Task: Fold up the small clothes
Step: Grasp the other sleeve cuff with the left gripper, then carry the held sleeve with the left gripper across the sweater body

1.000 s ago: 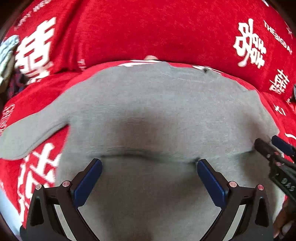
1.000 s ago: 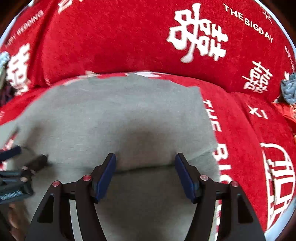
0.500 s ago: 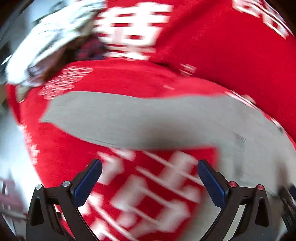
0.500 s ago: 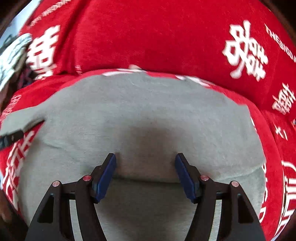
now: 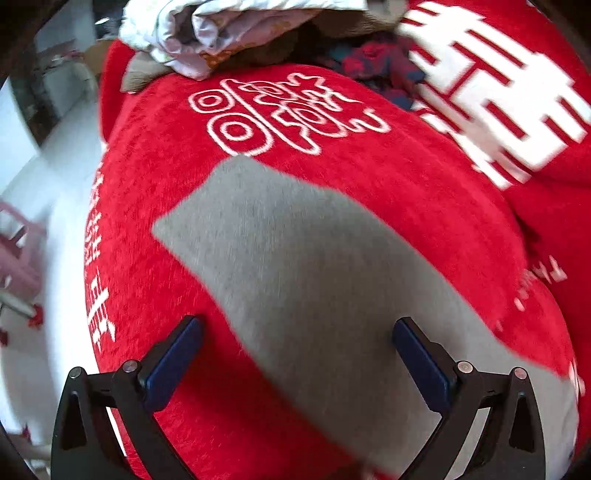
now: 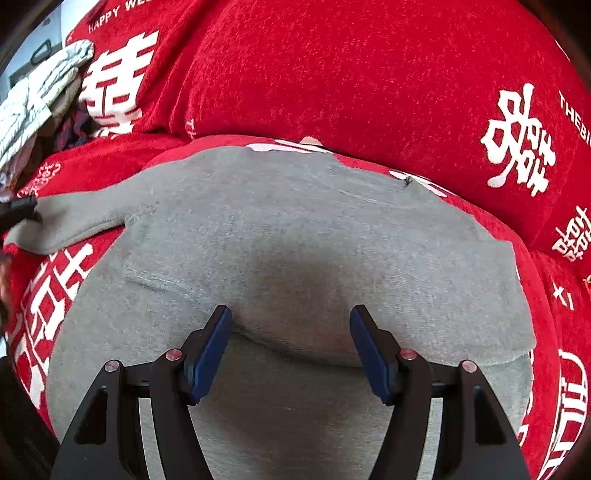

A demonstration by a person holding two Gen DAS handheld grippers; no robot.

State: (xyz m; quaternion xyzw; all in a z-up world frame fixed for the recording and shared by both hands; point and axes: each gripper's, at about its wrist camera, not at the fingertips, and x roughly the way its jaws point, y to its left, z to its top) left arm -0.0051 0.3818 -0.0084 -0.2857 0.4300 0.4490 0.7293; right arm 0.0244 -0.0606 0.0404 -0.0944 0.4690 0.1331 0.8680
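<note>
A small grey knit sweater (image 6: 295, 236) lies flat on a red sofa cover, its lower part folded up over the body. Its left sleeve (image 5: 280, 243) stretches out over the red cover. My left gripper (image 5: 295, 354) is open and empty, hovering over that sleeve with the fingers either side of it. It shows as a dark tip at the sleeve's end in the right wrist view (image 6: 18, 212). My right gripper (image 6: 290, 343) is open and empty, just above the fold edge at the sweater's middle.
The red sofa cover (image 6: 369, 74) with white characters covers seat and backrest. A pile of white and dark clothes (image 5: 236, 29) lies at the sofa's left end. The sofa's left edge drops to a white floor (image 5: 44, 221) with a pink object (image 5: 14, 258).
My left gripper has swung left from the sweater's body to over the left sleeve. My right gripper has shifted left to the middle of the sweater. Both stayed open.
</note>
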